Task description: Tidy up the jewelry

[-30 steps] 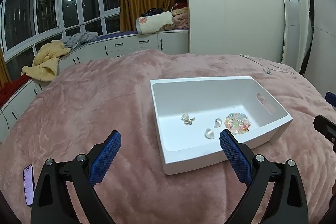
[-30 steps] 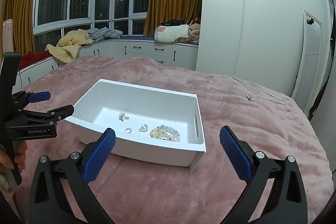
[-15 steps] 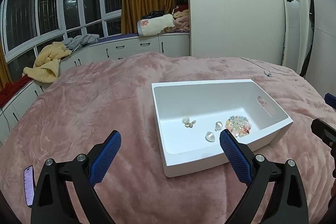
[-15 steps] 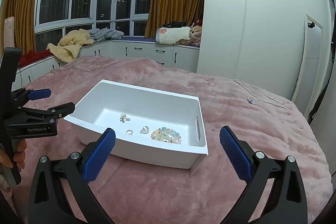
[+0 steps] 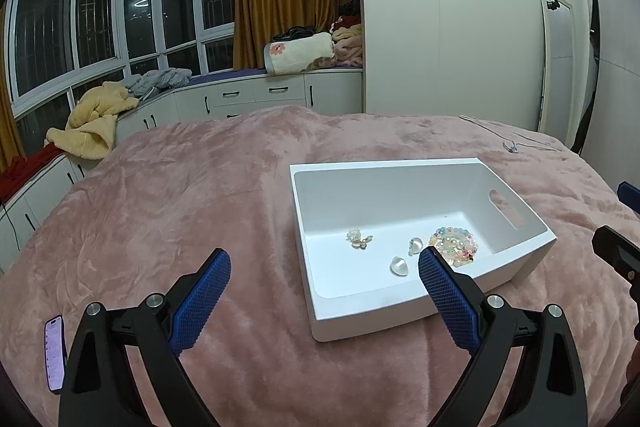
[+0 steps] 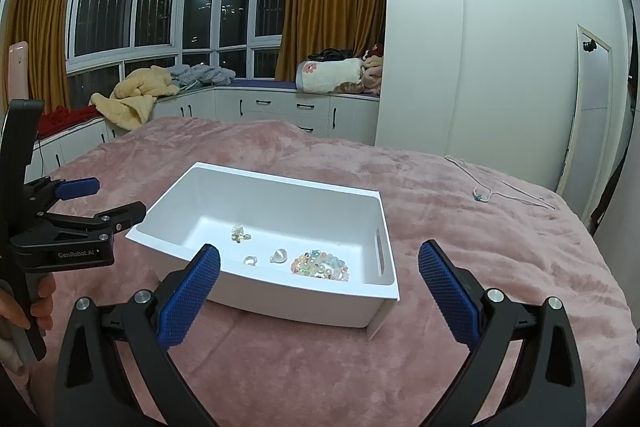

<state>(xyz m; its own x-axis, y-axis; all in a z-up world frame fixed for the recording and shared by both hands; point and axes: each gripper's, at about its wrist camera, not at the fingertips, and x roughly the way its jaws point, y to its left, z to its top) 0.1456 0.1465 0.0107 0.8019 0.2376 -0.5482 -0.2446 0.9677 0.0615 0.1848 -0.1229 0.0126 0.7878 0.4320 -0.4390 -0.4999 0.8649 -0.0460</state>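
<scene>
A white box point(image 5: 520, 215) point(image 6: 386, 211) rests on the pink blanket. On its floor lie a coloured bead bracelet point(image 5: 454, 242) point(image 6: 319, 266), two clear heart pieces point(image 5: 399, 265) point(image 6: 278, 255) and a small gold floral piece point(image 5: 358, 238) point(image 6: 239, 233). My left gripper point(image 5: 324, 281) hovers open at the box's near left corner, nothing between its blue pads. My right gripper point(image 6: 319, 275) is open too, held in front of the box's near wall. In the right wrist view the left gripper point(image 6: 96, 199) shows side-on at the left, in a hand point(image 6: 40, 307).
A phone point(image 5: 55, 353) lies on the blanket at the near left. A thin necklace chain point(image 6: 486, 187) point(image 5: 510, 143) sits on the bed far right. Cabinets with heaped clothes point(image 5: 96, 119) line the window behind; a white wall and door stand at the right.
Both grippers have pulled back and risen slightly, so the box sits a little lower in both views. The jewelry has not moved and both grippers stay open.
</scene>
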